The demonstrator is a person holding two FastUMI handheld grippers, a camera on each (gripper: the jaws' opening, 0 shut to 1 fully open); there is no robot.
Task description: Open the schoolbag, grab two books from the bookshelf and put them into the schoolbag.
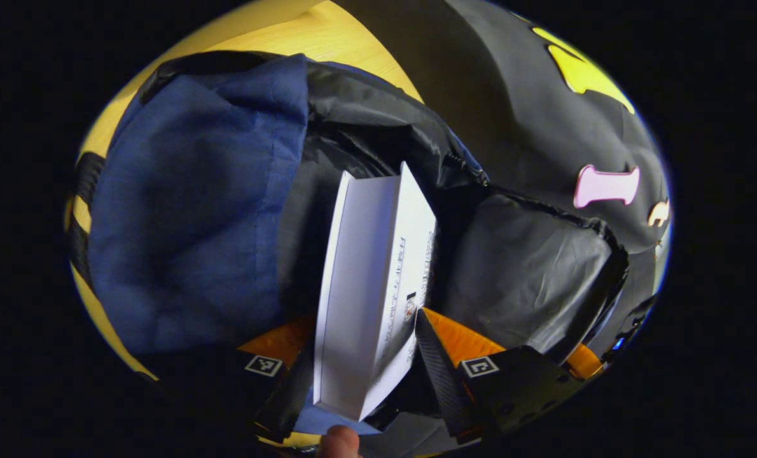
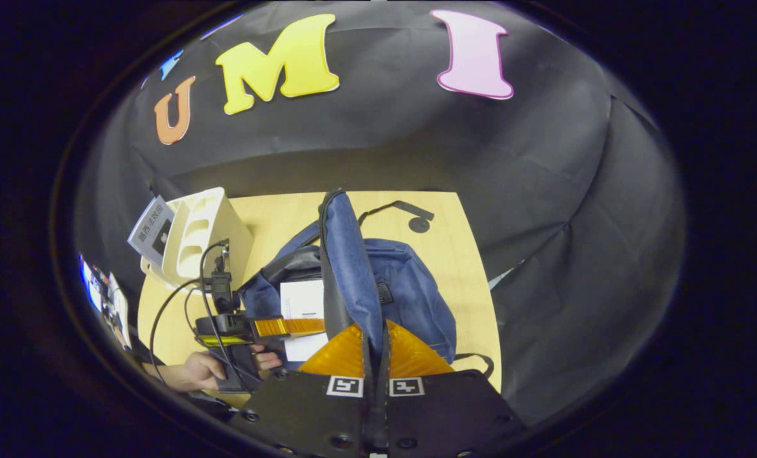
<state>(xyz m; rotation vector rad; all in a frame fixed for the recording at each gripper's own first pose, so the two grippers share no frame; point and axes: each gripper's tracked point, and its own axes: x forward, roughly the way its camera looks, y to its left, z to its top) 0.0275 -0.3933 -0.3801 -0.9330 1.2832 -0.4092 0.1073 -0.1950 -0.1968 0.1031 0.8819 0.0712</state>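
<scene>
Now | book (image 1: pixel 366 286) in jaws | cover print unreadable | schoolbag (image 1: pixel 194 210) open

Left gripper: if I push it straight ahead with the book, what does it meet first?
Likely the dark lining inside the open schoolbag. The left gripper holds the white book pointing into the opening, with only black fabric beyond its far edge. Depth is unclear.
</scene>
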